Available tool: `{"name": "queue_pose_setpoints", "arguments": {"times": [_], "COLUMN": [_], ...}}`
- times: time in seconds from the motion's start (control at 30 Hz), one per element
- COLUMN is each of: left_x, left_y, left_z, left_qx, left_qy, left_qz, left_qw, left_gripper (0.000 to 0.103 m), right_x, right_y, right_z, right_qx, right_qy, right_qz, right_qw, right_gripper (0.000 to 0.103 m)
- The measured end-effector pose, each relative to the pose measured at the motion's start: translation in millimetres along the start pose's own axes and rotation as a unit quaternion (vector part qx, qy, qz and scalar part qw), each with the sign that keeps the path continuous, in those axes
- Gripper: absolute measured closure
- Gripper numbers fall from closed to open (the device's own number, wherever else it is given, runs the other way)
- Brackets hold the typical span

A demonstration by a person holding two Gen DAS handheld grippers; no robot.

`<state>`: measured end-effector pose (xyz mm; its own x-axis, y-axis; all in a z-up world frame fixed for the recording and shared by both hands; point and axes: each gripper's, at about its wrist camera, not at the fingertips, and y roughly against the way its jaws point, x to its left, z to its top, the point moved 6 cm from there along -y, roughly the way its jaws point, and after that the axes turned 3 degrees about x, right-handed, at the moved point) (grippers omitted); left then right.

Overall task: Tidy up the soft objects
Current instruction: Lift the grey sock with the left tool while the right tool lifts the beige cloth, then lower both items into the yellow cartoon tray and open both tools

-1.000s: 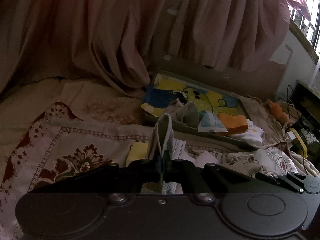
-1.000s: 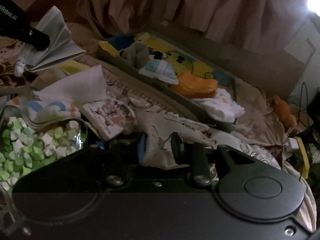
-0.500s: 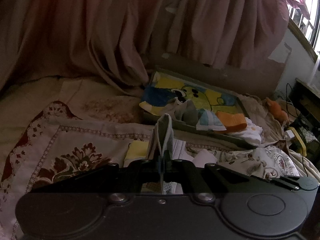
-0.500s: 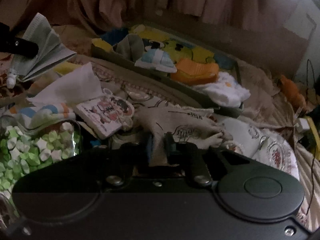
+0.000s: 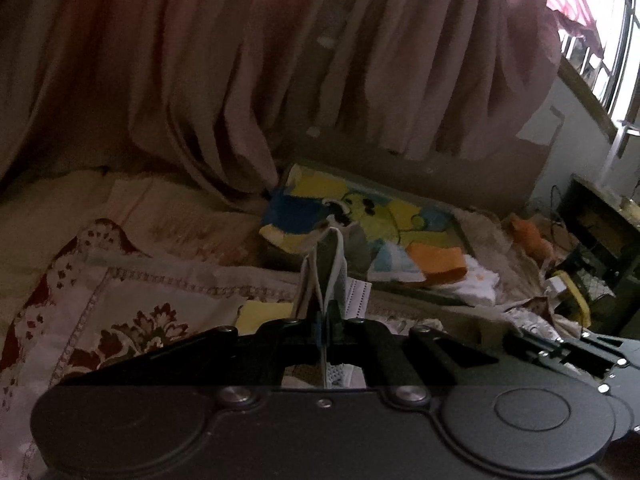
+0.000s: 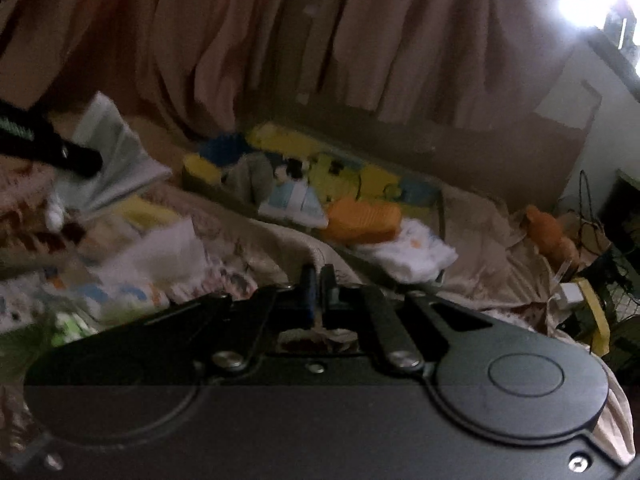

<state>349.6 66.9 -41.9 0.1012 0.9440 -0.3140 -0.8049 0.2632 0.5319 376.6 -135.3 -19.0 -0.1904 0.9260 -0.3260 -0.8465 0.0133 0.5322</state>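
Left wrist view: the left hand-held gripper (image 5: 322, 326) was pinched tight on a pale grey pleated face mask (image 5: 326, 268), which stood up folded between the jaws, above the bed.
Right wrist view: the right hand-held gripper (image 6: 318, 294) had its jaws drawn together on a fold of beige printed cloth (image 6: 320, 256) bunched at its tips; the frame was blurred, so how much cloth was caught could not be told.
Mask, handling: judged very light and limp; it splayed open above the pinch, so a hold low on the folded body looked steadier than one on the ear loops.
Cloth, handling: judged soft and draping, likely to trail and drag neighbours when lifted; a gathered fold gave the surest hold.
Destination: a shallow grey tray lined with a yellow and blue cartoon cloth (image 6: 442, 204) lay farther back on the bed, already holding a folded orange cloth (image 6: 364, 220), a light blue and white folded piece (image 6: 292, 202) and a white bundle (image 6: 416, 254) at its near right corner.
Edges: the tray's near rim stood between both grippers and the free space inside it.
Open room: the yellow middle of the tray looked free; pink-brown curtains (image 5: 200, 80) hung close behind.
Clutter: white tissue (image 6: 172, 248) and small items crowded the bed at left.
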Motion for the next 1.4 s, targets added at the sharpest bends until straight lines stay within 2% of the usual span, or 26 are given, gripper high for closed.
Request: {"name": "queue_pose_setpoints", "arguments": {"times": [0.2, 0.4, 0.5, 0.67, 0.73, 0.8, 1.03, 1.23, 1.4], "left_x": [-9.6, -16.6, -26.4, -39.2, -40.9, -38.3, -35.2, -29.3, -17.2], "left_y": [11.9, 5.0, -5.9, -38.2, -54.8, -74.2, -144.5, -183.5, -202.3], "left_z": [7.9, 27.6, 49.9, 89.7, 104.3, 116.9, 133.1, 116.8, 96.3], "left_qx": [-0.016, -0.018, -0.037, -0.064, -0.074, -0.078, -0.06, -0.017, 0.028], "left_qy": [-0.004, 0.0, -0.022, -0.039, -0.037, -0.014, 0.019, 0.024, 0.033], "left_qz": [-0.019, -0.03, -0.026, -0.023, -0.026, -0.022, 0.005, 0.018, 0.039], "left_qw": [0.9997, 0.9994, 0.9987, 0.9969, 0.9962, 0.9966, 0.998, 0.9994, 0.9983], "left_gripper": [0.102, 0.102, 0.102, 0.102, 0.102, 0.102, 0.102, 0.102, 0.102], "right_x": [-9.5, -23.6, -34.9, -59.0, -66.9, -73.7, -88.1, -88.7, -73.1], "right_y": [29.0, 31.5, 18.4, -15.0, -31.1, -51.3, -131.4, -182.3, -204.7], "right_z": [28.9, 67.6, 87.5, 118.3, 129.2, 137.2, 142.2, 120.7, 97.6], "right_qx": [-0.045, -0.072, -0.086, -0.11, -0.119, -0.126, -0.109, -0.067, -0.028], "right_qy": [0.0, 0.007, 0.007, -0.034, -0.049, -0.069, -0.124, -0.136, -0.146], "right_qz": [-0.003, 0.011, 0.01, 0.014, 0.014, 0.016, 0.021, 0.036, 0.054], "right_qw": [0.999, 0.997, 0.996, 0.993, 0.992, 0.99, 0.986, 0.988, 0.987], "right_gripper": [0.103, 0.103, 0.103, 0.103, 0.103, 0.103, 0.103, 0.103, 0.103]}}
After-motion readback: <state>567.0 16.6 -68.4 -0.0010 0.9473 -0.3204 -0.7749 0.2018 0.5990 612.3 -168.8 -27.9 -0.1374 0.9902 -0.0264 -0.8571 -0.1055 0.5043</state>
